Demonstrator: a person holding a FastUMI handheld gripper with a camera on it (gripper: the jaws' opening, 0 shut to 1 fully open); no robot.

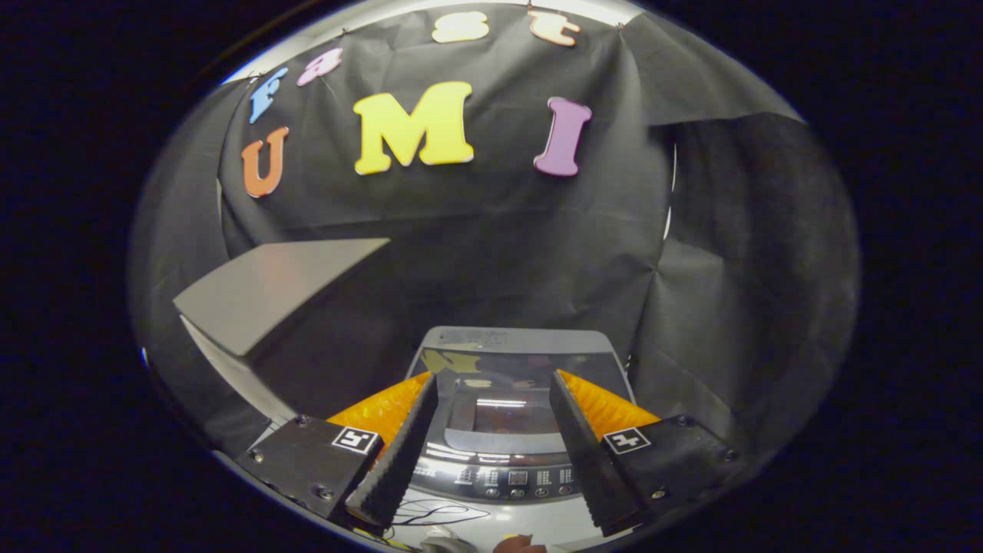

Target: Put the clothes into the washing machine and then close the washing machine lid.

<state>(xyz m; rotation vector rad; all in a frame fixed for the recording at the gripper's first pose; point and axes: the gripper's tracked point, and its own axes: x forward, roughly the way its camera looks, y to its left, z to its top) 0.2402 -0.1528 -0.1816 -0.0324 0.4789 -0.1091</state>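
A small grey top-loading washing machine (507, 361) stands just ahead of and below my fingers. Its glossy dark lid (499, 411) lies flat and shut, mirroring the lights above. A control panel (514, 480) with a row of buttons runs along its near edge. My gripper (493, 388) hovers open above the lid, one finger over each side of it, with nothing held between them. No clothes are in sight.
A grey wedge-shaped box (269, 296) stands to the left of the machine, against the black cloth wall. A dark cable (438, 513) lies on the pale surface in front of the machine, near a small reddish object (518, 544).
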